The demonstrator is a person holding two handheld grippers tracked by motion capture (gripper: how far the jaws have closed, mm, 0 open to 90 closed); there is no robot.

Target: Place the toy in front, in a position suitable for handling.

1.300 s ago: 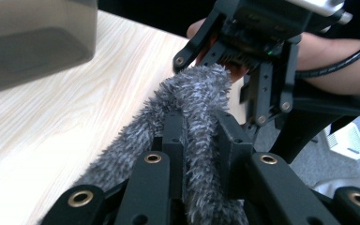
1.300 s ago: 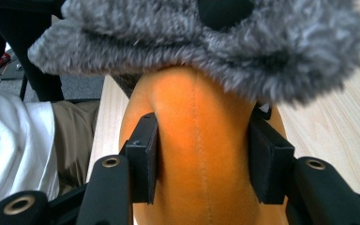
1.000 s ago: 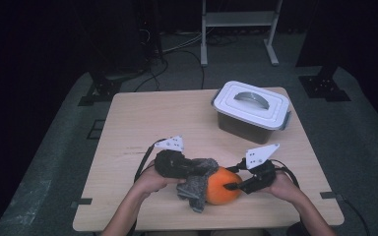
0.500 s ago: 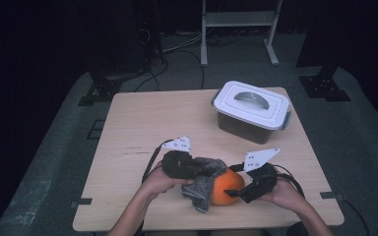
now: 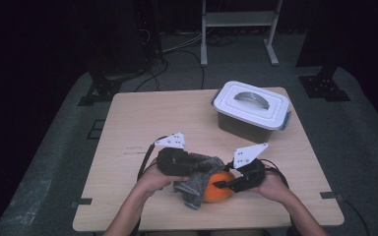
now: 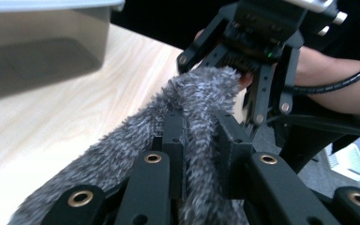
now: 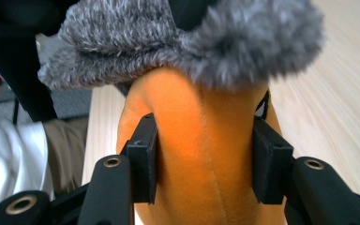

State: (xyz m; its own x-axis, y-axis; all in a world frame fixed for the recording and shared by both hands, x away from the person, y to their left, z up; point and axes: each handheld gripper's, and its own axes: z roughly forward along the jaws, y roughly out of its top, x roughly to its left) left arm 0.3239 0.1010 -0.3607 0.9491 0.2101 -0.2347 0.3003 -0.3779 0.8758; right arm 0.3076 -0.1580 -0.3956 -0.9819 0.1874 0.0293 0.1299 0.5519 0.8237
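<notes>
An orange plush ball lies near the table's front edge, partly wrapped in a fuzzy grey cloth. My left gripper is shut on the grey cloth, which runs between its jaws and drapes over the ball. My right gripper comes from the right. Its jaws have just been closing, and both pads now press the sides of the orange ball. The grey cloth hangs over the ball's far end. The two grippers face each other closely.
A clear plastic box with a white handled lid stands at the back right of the wooden table. Both forearms come in over the front edge. A metal stand and cables sit on the dark floor beyond.
My right gripper has shifted a little left, closer against the orange ball. The left gripper keeps its hold on the grey cloth and has hardly moved.
</notes>
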